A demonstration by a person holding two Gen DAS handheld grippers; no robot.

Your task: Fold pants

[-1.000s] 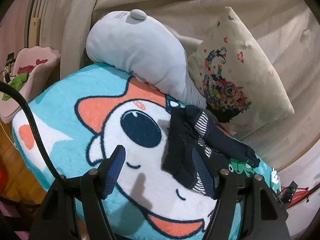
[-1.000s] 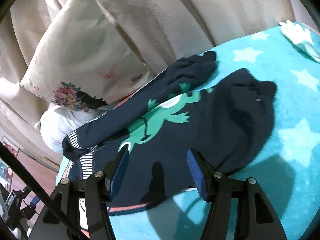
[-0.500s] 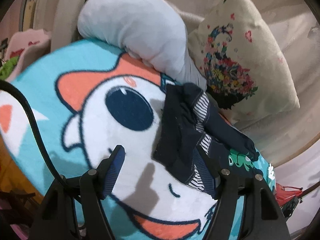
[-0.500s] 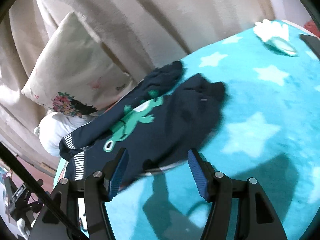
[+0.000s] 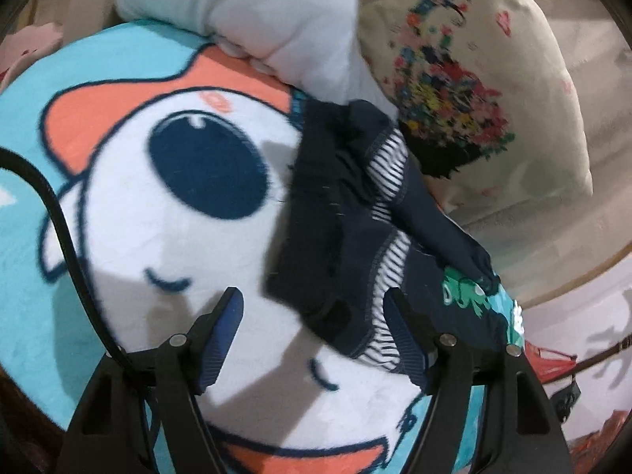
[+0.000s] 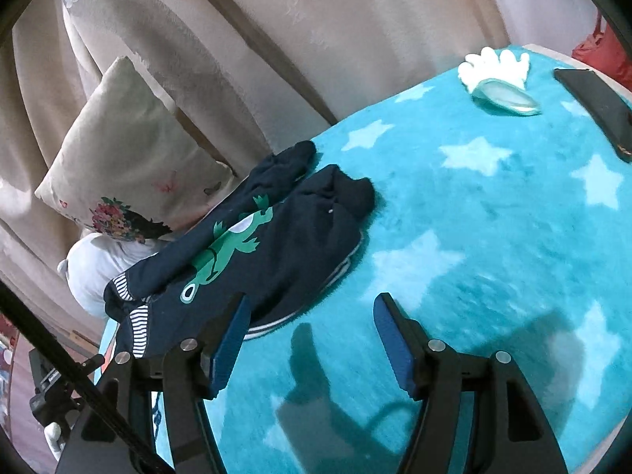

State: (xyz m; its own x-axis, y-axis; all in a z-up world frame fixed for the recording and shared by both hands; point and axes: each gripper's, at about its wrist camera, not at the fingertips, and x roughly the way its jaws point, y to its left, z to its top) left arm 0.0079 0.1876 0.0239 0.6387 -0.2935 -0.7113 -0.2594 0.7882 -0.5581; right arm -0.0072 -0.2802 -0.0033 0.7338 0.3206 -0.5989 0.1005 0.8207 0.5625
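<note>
A pair of navy pants (image 5: 347, 213) with a green frog print is seen lying on a turquoise cartoon blanket (image 5: 130, 245). In the left wrist view the striped waistband end lies toward 6 o'clock, and the legs run off toward 4 o'clock. The garment is crumpled, with the waistband partly turned inside out so that white-striped lining is shown.

The left gripper (image 5: 316, 335) is held low in the frame, tilted down over the blanket. Its jaws are opening, and both blue pads stand apart from the cloth: the pad at 7 o'clock is over the white patch of the blanket, the pad at 5 o'clock lies just beside the waistband edge. Part of the waistband is seen between the 2 fingers, but no pad is pressed on it, so the gripper is released.

At 12 o'clock a pale grey plush pillow (image 5: 252, 12) is laid against the blanket's far edge, and at 2 o'clock a cream floral cushion (image 5: 493, 91) is propped just beside the pants.

In the right wrist view the pants (image 6: 276, 245) are spread from 9 o'clock up toward the centre, with the 2 leg ends side by side. The right gripper (image 6: 310, 339) is likewise opening and empty; only starred blanket (image 6: 474, 217) is seen between its pads, the left pad being just beside the garment's edge. At 1 o'clock a white glove (image 6: 497, 67) lies well apart from the pants, and at 2 o'clock a dark phone (image 6: 596, 106) rests near the blanket's edge.
</note>
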